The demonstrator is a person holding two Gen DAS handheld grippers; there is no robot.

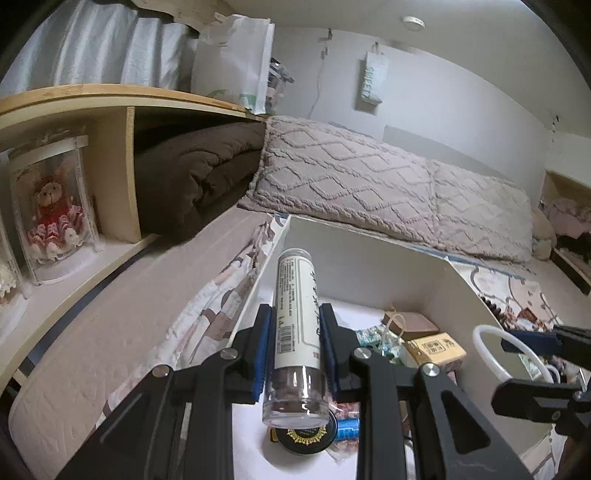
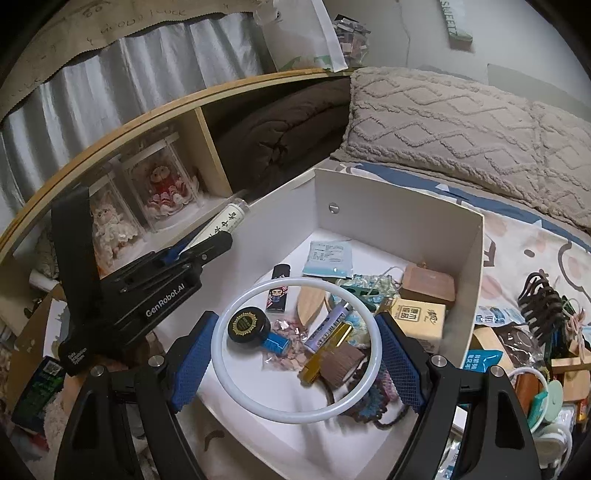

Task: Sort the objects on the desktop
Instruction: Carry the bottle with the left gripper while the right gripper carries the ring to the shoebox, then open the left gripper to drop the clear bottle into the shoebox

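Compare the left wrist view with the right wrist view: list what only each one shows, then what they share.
Only the left wrist view: the round ceiling fixture.
Only the right wrist view: the lighter, the gold tube and the dark hair claw outside the box.
Both: the left gripper shut on the clear tube, the right gripper holding the white ring, the white box and the black round tin.

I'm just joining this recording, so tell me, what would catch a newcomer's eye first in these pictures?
First, the white ring stretched between the right gripper's blue pads, held over the white box of small items. Next, the clear labelled tube clamped in the left gripper, above the box's left part. Behind them, a boxed doll in a red dress stands in the wooden shelf at left.
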